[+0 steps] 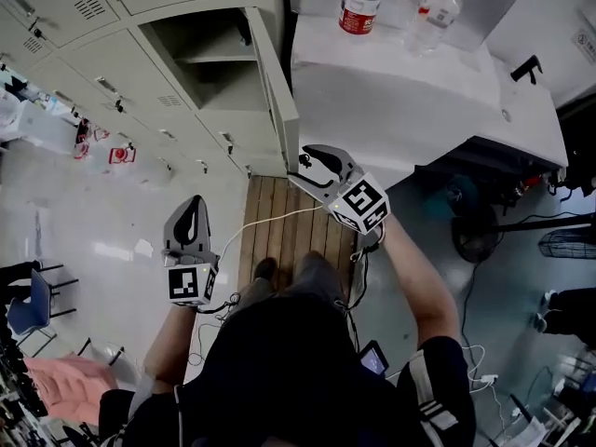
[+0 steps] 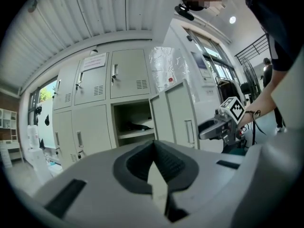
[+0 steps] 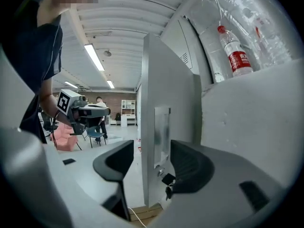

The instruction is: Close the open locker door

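Observation:
The open locker [image 1: 219, 49] shows a shelf inside; its grey door [image 1: 275, 87] swings out toward me. In the right gripper view the door [image 3: 164, 103] stands edge-on between the jaws of my right gripper [image 3: 149, 151], with its handle plate [image 3: 162, 129] and a key [image 3: 167, 180] by the right jaw. The jaws straddle the edge; a gap shows on the left side, so the right gripper [image 1: 304, 162] is open. My left gripper [image 1: 191, 205] hangs lower left, away from the lockers, shut and empty. It faces the open locker [image 2: 133, 122] and the door [image 2: 176, 114].
A white cabinet [image 1: 400, 91] right of the door carries a red-labelled bottle [image 1: 360, 7] and a clear bottle [image 1: 438, 7]. A wooden pallet [image 1: 279, 222] lies underfoot. More shut lockers [image 1: 84, 12] run leftward. A fan [image 1: 477, 233] and cables sit at the right, a chair [image 1: 33, 307] at the left.

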A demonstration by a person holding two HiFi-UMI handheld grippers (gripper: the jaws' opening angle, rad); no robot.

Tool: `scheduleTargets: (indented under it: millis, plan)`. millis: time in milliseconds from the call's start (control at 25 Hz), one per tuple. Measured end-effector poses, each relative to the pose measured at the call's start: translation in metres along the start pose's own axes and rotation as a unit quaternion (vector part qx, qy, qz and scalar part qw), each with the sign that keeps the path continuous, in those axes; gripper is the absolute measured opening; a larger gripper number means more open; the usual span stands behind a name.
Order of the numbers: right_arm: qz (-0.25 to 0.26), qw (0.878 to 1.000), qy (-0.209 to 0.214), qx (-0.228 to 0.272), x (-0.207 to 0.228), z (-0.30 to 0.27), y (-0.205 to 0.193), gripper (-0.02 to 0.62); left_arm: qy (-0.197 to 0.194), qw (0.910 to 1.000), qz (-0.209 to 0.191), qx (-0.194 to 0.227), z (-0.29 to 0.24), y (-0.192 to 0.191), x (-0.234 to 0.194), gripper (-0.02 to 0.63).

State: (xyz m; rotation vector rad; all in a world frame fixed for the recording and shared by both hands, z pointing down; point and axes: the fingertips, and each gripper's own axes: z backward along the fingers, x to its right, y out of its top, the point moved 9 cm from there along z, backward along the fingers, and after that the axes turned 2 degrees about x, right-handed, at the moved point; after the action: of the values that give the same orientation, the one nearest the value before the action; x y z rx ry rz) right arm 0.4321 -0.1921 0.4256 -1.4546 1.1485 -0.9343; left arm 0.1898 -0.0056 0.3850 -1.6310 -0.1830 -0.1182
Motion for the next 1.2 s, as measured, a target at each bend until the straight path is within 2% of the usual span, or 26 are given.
scheduleTargets:
  millis: [440, 560, 880, 1200]
  plan:
    - [0.015, 0.997, 0.079, -0.012, 0.013, -0.013, 0.001, 0.222, 0.025, 0.9995, -0.011, -0.013, 0.002, -0.002, 0.006, 0.003]
    - [0.019, 0.995, 0.095, -0.017, 0.016, -0.014, 0.001, 0.193, 0.027, 0.9994, -0.015, -0.013, 0.001, -0.001, 0.008, 0.003]
    - [0.018, 0.993, 0.117, -0.017, 0.016, -0.017, 0.0, 0.144, 0.032, 0.9993, -0.015, -0.016, 0.0, -0.002, 0.012, 0.003]
    - [0.019, 0.993, 0.116, -0.017, 0.013, -0.019, 0.001, 0.138, 0.034, 0.9991, -0.016, -0.017, 0.001, -0.003, 0.014, 0.003]
